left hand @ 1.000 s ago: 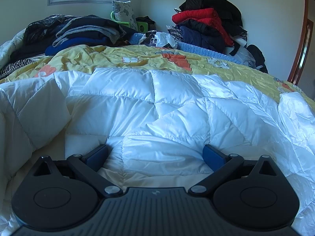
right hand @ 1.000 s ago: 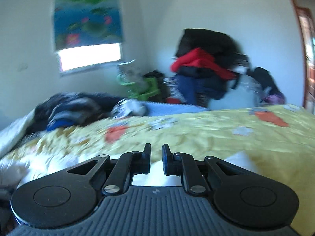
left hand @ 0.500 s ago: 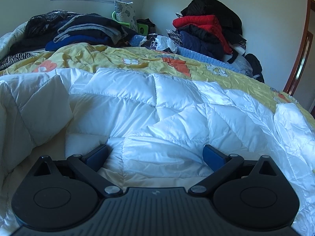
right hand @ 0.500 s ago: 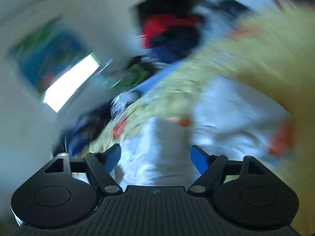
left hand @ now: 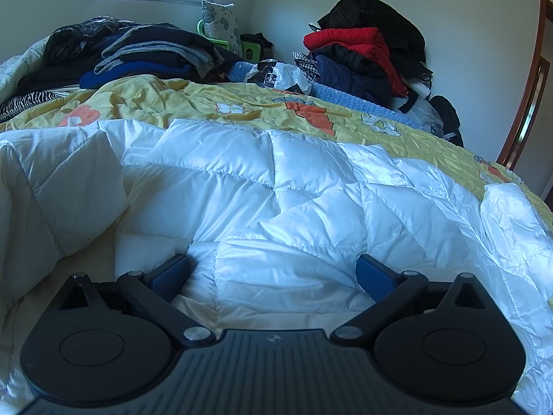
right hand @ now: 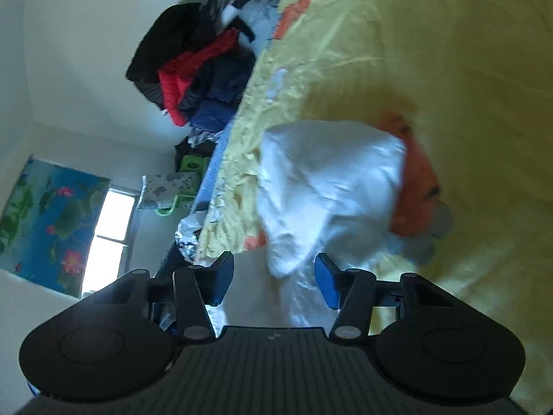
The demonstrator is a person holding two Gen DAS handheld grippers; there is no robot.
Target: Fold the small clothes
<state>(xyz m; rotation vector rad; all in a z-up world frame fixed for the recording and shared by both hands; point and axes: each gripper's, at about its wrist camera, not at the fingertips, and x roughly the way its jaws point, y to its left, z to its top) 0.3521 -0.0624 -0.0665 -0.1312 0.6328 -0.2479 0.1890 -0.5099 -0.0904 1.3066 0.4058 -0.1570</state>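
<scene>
Across the yellow flowered bedspread (left hand: 193, 100) lies the white quilted jacket (left hand: 276, 186), spread flat in front of me. My left gripper (left hand: 273, 271) is spread wide, its hem between the blue pads (left hand: 371, 273) but not pinched. My right gripper (right hand: 273, 276), rolled sideways, has just been narrowing; its jaws stand apart around a white sleeve (right hand: 325, 186), not pressing it.

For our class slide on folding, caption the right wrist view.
Rolled sideways, the right gripper, jaws apart and closing, reaches a white quilted garment on the yellow bedspread.
</scene>
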